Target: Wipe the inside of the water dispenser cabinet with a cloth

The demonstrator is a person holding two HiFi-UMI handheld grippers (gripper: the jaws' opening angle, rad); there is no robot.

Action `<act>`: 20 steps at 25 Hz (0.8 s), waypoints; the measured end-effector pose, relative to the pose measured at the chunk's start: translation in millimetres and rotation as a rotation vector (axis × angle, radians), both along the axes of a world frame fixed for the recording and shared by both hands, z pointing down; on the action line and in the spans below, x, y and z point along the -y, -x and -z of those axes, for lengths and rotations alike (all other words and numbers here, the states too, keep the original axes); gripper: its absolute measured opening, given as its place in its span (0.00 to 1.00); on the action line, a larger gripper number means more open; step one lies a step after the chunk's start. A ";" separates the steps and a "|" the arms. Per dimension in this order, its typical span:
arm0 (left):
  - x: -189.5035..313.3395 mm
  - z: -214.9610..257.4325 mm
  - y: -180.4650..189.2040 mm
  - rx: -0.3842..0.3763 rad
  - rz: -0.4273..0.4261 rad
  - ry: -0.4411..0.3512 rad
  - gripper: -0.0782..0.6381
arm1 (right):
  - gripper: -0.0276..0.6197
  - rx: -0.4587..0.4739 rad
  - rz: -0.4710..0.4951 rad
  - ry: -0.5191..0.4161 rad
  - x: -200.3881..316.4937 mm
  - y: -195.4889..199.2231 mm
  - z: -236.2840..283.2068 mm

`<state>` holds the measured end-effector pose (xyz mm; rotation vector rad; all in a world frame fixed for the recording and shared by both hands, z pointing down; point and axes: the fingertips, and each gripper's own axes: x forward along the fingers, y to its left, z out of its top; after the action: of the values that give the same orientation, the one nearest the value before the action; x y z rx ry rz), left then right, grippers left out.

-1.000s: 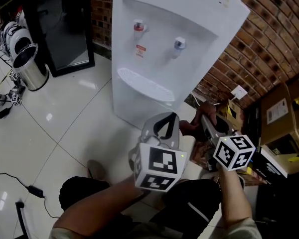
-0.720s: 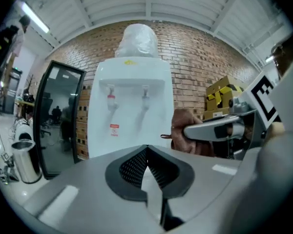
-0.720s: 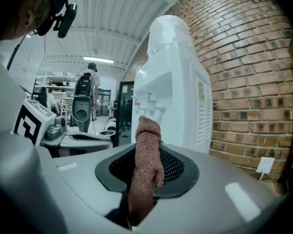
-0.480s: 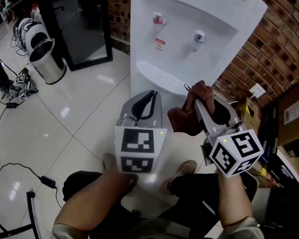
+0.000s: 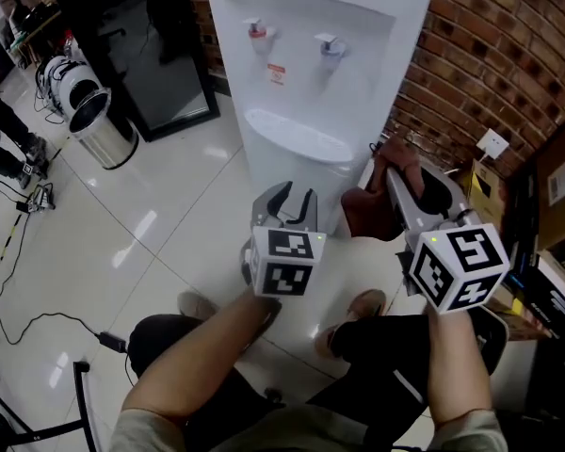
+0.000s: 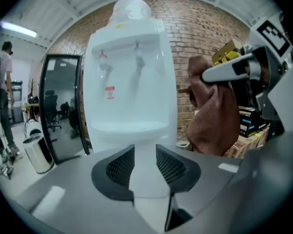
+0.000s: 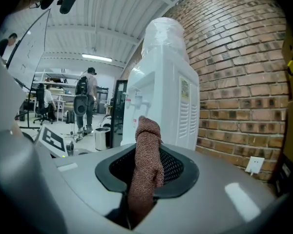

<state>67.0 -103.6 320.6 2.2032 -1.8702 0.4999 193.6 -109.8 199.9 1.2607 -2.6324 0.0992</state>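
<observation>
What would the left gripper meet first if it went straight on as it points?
Probably the dispenser, its front below the tray; nothing shows between. The left gripper, empty, has just been opening.

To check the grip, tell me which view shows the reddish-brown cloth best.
The right gripper view: the reddish-brown woven cloth stands pinched between the right gripper's jaws, weave sharp. The left gripper view shows the cloth hanging bunched; the head view, only a dark fold.

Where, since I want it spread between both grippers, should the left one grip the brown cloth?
Probably the cloth by its loose lower bunch, hanging below the right gripper that clamps it, approached from the person's left. The left gripper has just opened its jaws, empty.
</observation>
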 end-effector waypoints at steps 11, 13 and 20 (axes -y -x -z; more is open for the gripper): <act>49.4 -79.6 -64.5 0.018 -0.028 0.124 0.59 | 0.21 -0.031 -0.077 0.083 12.1 -48.4 -33.9; 56.9 -84.2 -66.2 0.020 0.001 0.127 0.60 | 0.21 -0.028 -0.080 0.091 14.4 -52.1 -36.5; 80.7 -91.9 -71.9 -0.057 0.111 0.123 0.64 | 0.22 -0.047 -0.054 0.108 12.1 -50.8 -45.8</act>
<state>138.9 -184.3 412.5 2.0026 -1.8675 0.5119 244.3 -121.9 245.8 1.2818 -2.5172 0.2149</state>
